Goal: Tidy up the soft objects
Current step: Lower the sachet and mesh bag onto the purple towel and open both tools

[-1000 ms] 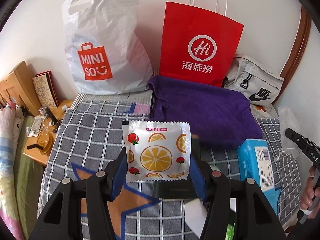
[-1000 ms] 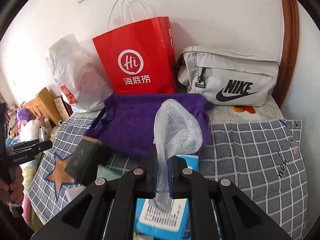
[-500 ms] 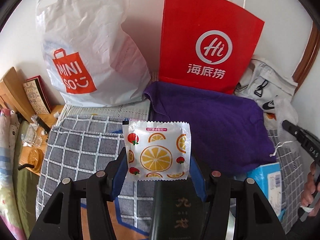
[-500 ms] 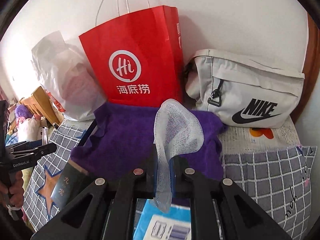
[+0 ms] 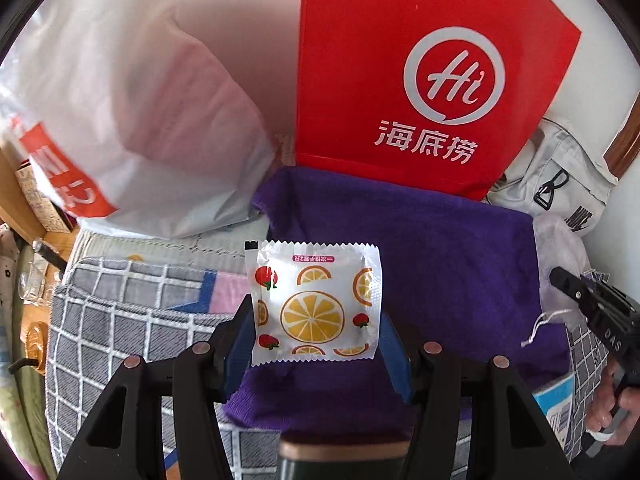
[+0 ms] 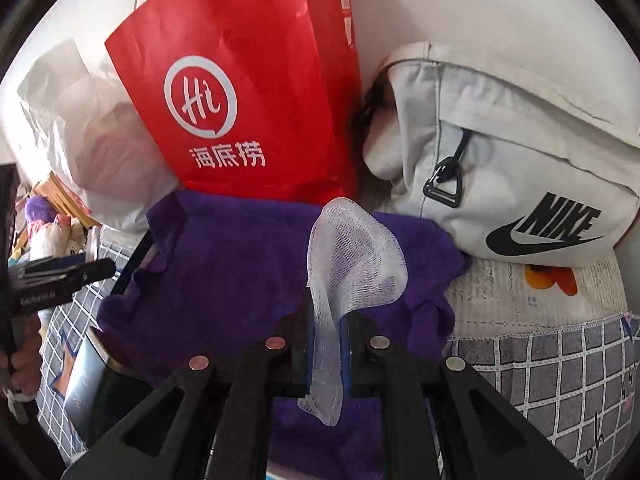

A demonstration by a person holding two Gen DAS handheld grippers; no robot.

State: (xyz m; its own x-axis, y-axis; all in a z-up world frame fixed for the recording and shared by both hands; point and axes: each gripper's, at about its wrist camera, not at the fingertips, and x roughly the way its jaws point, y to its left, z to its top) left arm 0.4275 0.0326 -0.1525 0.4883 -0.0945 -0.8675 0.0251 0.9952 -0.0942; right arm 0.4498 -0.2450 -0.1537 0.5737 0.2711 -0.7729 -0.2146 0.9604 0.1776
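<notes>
Before the red "Hi" bag [image 5: 420, 72] and Nike pouch [image 6: 500, 168], the downward-tilted left gripper [image 5: 316, 332] clamps a citrus-printed sachet [image 5: 314, 304], the right gripper [image 6: 326, 344] pinches white mesh [image 6: 352, 256].

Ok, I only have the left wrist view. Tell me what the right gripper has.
Observer: The right gripper is shut on a white mesh.
Operator: Say where the mesh sits.
Observer: Over the purple towel, its free top flopping to the right.
Operator: Give me what lies past the towel's right edge.
Observer: Pale sheet with an orange flower print, in front of the Nike bag.
</notes>
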